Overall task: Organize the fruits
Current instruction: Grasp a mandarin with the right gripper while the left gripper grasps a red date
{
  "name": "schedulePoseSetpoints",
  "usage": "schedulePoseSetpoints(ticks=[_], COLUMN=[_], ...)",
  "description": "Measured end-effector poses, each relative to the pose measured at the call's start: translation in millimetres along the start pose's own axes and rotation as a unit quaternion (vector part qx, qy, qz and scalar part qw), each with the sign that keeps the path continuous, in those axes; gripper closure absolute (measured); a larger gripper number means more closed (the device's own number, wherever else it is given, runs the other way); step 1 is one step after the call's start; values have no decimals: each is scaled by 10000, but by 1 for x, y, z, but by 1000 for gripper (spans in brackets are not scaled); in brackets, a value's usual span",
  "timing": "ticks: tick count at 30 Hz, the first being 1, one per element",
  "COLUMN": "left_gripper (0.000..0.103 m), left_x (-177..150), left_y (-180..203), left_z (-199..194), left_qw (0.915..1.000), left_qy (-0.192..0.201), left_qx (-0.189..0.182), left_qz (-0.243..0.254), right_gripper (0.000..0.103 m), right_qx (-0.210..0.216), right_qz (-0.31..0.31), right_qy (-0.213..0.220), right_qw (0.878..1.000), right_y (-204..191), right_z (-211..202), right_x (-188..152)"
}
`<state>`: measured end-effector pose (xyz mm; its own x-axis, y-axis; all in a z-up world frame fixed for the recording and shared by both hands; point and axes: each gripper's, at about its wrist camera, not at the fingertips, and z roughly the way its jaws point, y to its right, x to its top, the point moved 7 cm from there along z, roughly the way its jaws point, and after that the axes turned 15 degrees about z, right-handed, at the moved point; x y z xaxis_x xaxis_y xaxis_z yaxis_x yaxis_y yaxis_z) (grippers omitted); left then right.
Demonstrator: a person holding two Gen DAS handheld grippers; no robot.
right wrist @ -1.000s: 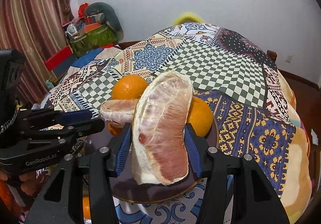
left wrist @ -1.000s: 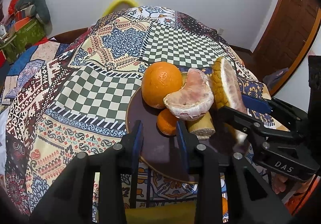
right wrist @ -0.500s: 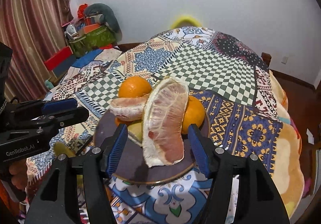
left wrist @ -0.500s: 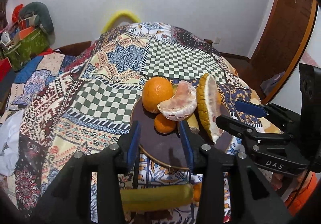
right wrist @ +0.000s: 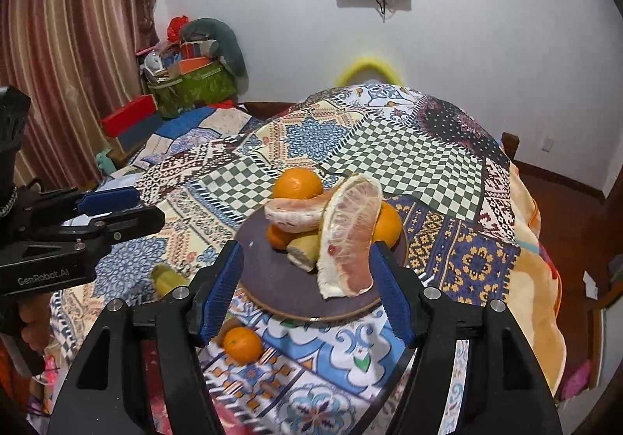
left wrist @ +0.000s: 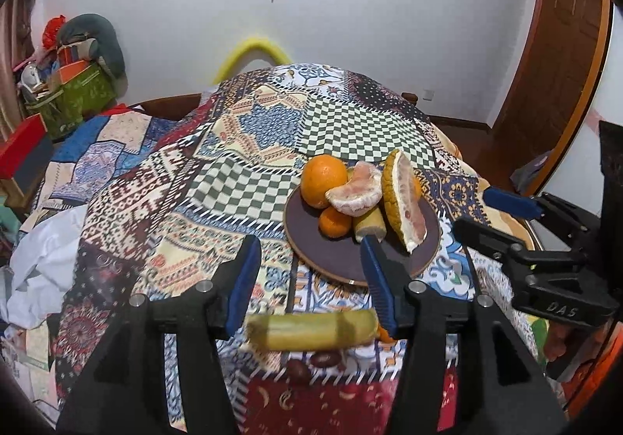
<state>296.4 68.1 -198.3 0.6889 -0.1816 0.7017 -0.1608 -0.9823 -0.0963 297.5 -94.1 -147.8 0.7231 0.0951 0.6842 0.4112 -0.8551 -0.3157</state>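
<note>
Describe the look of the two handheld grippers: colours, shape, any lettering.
Both grippers are black, angular plastic frames with silver screw heads and two fingers lined with ribbed blue pads. The left gripper carries pale "GenRobot.AI" lettering on its side, read in the right wrist view. The right gripper shows "DAS" on its body in the left wrist view. No cables show. Something orange shows beneath each gripper body.
</note>
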Motion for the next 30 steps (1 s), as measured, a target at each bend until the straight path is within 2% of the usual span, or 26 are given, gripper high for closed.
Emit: schedulePoseSetpoints(ticks=[4,11,15,21,23,26,28,30], left_gripper=[48,47,47,47,43,43,43,43], left_x=[-17,-57,-74,-87,-91,-98,-101,-105], left_y=[-2,-21,-30,-24,-20,-14,-12,-8], left_z=[-7,3,16,23,24,26,27,30], left_qw=[9999,9983,9964,9956,9952,9943,9941,9934], left_qy=[-93,-504,-753,-856,-897,-990,-1013,-1046], left_qx=[68,230,153,-35,-120,-191,-223,-318], left_qz=[-7,-188,-357,-391,-371,-334,-322,-337], right_gripper=[39,39,39,39,39,45,54,68], right_qx=[12,-25,-2,41,64,124,241,284], right_qz=[-59,-101,3,35,6,19,6,-53], right_qy=[-40,-356,-658,-1177,-1264,-1289,-1326,-1387], right_qw=[10000,9993,9978,9930,9920,9916,9909,9899], right_y=[-7,-12,-10,-12,-13,-15,-18,-21], right_z=[-6,3,17,42,47,51,52,54], right_x=[-10,-38,-56,-85,-89,-91,-91,-94])
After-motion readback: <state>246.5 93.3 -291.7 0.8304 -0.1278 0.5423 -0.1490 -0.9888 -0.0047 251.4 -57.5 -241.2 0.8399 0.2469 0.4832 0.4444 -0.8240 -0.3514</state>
